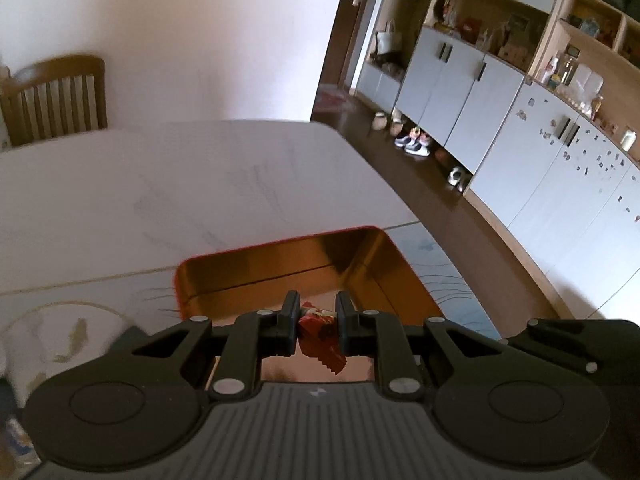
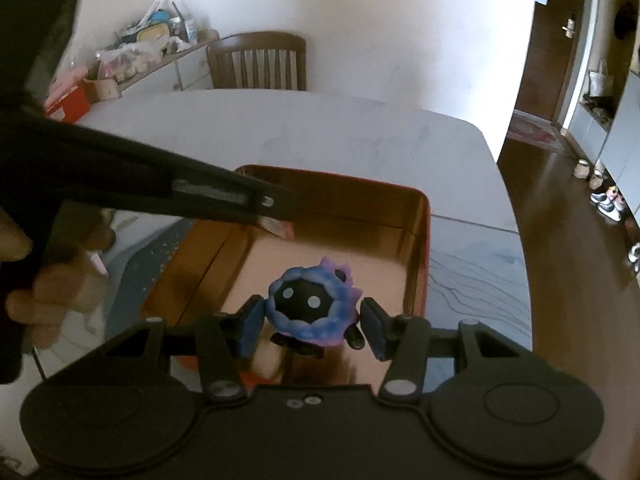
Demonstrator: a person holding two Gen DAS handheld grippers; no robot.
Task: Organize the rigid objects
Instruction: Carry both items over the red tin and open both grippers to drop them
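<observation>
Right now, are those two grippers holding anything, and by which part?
Left gripper: small red wrapped item, pinched at its top. Right gripper: round blue-purple toy figure, by its sides.

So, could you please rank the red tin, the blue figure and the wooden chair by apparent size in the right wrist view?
1. red tin
2. wooden chair, though distance shrinks it
3. blue figure
</observation>
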